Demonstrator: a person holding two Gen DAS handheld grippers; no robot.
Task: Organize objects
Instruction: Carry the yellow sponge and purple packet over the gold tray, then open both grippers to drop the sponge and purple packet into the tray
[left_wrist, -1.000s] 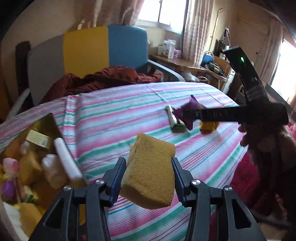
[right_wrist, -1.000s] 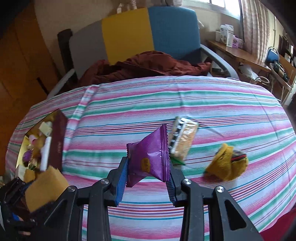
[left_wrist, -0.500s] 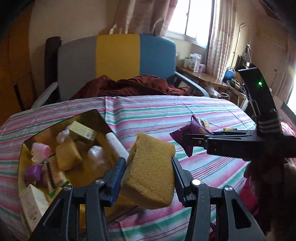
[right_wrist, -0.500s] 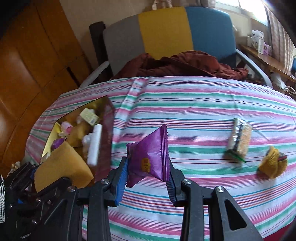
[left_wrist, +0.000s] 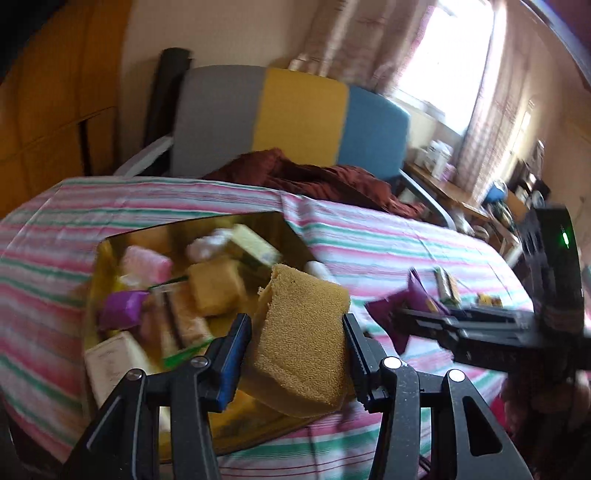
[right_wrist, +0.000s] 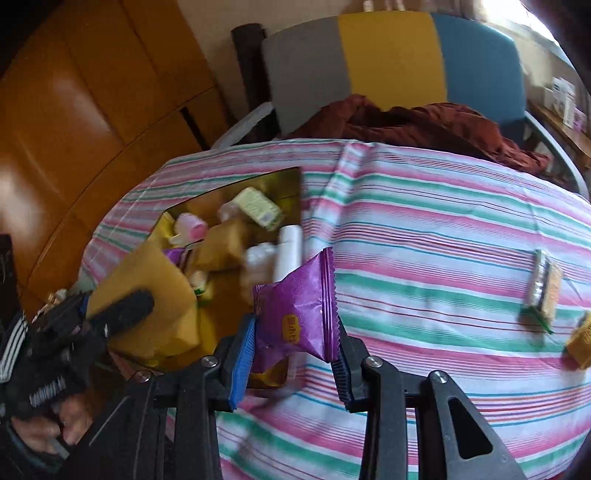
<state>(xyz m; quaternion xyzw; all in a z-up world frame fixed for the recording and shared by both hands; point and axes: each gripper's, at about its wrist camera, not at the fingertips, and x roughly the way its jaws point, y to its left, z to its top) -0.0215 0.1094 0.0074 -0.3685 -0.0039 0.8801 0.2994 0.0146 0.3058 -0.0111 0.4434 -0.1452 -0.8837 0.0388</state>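
Sponge clamped in left tool, over box edge

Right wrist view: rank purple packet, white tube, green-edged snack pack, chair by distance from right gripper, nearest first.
1. Purple packet: gripped in the right gripper.
2. White tube: just ahead-left, in the gold box.
3. Green-edged snack pack: far right on the tablecloth.
4. Chair: behind the table.

sponge: rough, porous | packet: glossy foil | tablecloth: cloth
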